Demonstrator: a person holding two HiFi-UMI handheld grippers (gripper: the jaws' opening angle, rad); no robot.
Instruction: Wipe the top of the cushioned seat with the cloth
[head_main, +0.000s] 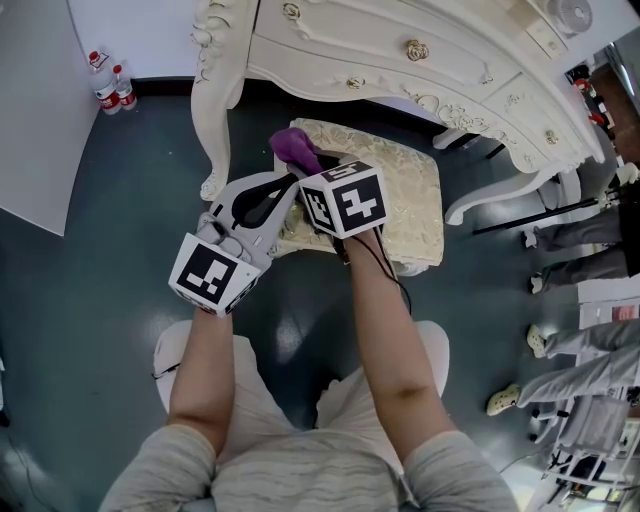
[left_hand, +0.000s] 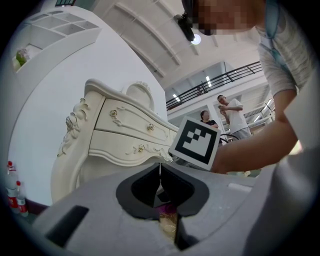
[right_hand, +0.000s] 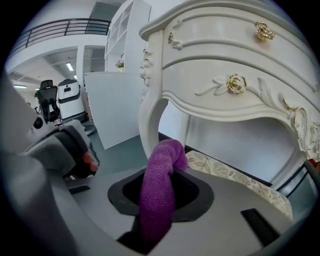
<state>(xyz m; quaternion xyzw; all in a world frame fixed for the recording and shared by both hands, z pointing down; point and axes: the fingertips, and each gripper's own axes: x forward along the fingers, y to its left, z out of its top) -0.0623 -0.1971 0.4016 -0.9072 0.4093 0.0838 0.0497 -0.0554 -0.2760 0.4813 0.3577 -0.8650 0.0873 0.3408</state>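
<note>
The cushioned seat (head_main: 400, 195) is a cream floral stool in front of a dresser; its patterned top also shows in the right gripper view (right_hand: 235, 179). My right gripper (head_main: 312, 170) is over the seat's left end, shut on a purple cloth (head_main: 296, 148). In its own view the cloth (right_hand: 159, 190) stands up out of the right gripper (right_hand: 157, 197) as a thick roll. My left gripper (head_main: 285, 188) lies just left of it at the seat's left edge. Its jaws meet in a thin seam (left_hand: 160, 180) with nothing between them. The right gripper's marker cube (left_hand: 196, 142) is close ahead.
An ornate white dresser (head_main: 400, 50) stands behind the seat, its carved leg (head_main: 215, 110) at the left. Two water bottles (head_main: 108, 85) and a white panel (head_main: 30, 110) are at far left. People's legs (head_main: 580, 250) and gear crowd the right. The floor is dark grey.
</note>
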